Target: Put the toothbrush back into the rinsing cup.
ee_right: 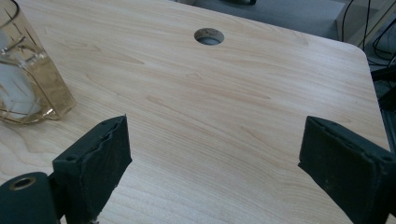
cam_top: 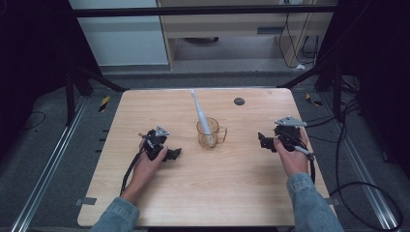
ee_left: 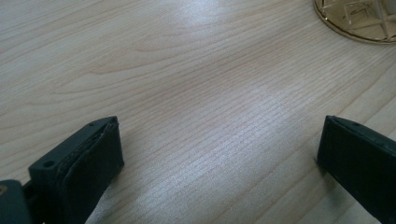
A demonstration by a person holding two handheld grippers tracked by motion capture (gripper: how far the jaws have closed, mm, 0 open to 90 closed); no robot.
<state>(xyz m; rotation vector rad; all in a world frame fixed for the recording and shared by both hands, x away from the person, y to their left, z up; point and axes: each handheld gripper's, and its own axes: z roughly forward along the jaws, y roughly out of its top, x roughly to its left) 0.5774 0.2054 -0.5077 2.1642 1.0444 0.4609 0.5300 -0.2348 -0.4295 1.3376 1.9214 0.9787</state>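
A clear amber measuring cup [cam_top: 211, 134] with a handle stands upright at the middle of the wooden table [cam_top: 203, 193]. A long grey-white utensil [cam_top: 201, 113] leans in it, its handle sticking out toward the far edge. My left gripper [cam_top: 173, 154] rests low on the table to the left of the cup, its jaws wide apart over bare wood [ee_left: 215, 140]; the cup's base [ee_left: 359, 21] shows at that view's top right. My right gripper [cam_top: 263, 141] hovers to the right of the cup, jaws open with nothing between them [ee_right: 215, 149]. The cup [ee_right: 25, 79] sits at the left of the right gripper view.
A round cable hole [cam_top: 239, 101] [ee_right: 208, 36] sits near the table's far right edge. Black frame posts and cables stand around the table, with grey carpet beyond. Bare wood lies between the two grippers in front of the cup.
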